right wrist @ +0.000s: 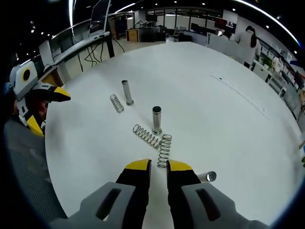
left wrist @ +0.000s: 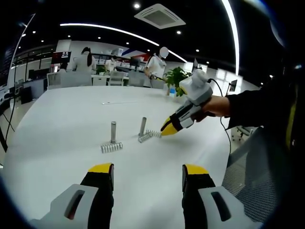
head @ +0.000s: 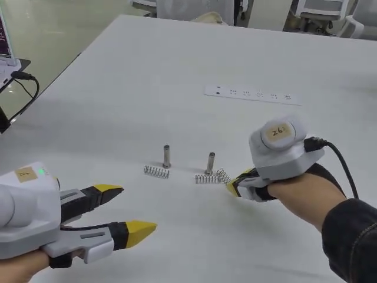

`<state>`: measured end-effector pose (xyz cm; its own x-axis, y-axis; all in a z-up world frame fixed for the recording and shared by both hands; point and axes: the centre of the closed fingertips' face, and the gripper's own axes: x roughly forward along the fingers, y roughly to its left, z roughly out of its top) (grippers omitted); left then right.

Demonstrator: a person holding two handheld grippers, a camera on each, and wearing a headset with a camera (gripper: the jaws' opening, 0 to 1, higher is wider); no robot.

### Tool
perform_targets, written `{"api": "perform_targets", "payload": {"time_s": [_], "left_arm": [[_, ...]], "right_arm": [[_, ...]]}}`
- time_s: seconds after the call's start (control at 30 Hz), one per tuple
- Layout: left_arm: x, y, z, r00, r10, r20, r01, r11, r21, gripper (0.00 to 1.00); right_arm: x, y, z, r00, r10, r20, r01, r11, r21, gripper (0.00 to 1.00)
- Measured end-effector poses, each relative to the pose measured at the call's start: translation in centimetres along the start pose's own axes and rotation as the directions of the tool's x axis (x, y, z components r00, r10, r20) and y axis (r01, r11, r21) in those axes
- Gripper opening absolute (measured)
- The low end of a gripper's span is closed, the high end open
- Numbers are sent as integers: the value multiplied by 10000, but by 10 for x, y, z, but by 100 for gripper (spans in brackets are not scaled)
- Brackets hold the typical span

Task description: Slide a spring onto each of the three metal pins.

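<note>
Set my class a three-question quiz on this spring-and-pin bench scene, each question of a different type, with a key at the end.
1. Count: how many springs lie loose on the table around the pins?
2. True or false: one pin already wears a spring.
3. Pick one: the left tongs are A) open, B) shut on a spring, C) shut on a pin.
Key: 1. three; 2. false; 3. A.
</note>
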<state>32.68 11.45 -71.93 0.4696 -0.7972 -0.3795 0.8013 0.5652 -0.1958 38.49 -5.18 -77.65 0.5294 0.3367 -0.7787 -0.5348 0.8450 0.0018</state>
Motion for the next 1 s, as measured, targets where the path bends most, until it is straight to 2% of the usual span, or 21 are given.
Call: {"api": "perform_targets", "payload": {"time_s": [0.3,0.6,0.8,1.0], "left_arm": [[1,0,0,10000,-31,-20,31,10000,-6,53],[0,-1,0,10000,-35,-14,35,10000,12,53],[0,-2,1,10000,-44,-24,44,10000,77,53],[1,-5,1,9999,-146,-89,148,9997,217,53]], "right_arm": [[9,-6,-6,9996,-93,-282,95,9999,82,11],[12,-5,-12,9992,-75,-382,74,10000,-17,10],[7,-6,-14,9993,-128,-352,128,9999,3,8],[-8,-3,-12,9996,-151,-253,146,9997,-205,8]]}}
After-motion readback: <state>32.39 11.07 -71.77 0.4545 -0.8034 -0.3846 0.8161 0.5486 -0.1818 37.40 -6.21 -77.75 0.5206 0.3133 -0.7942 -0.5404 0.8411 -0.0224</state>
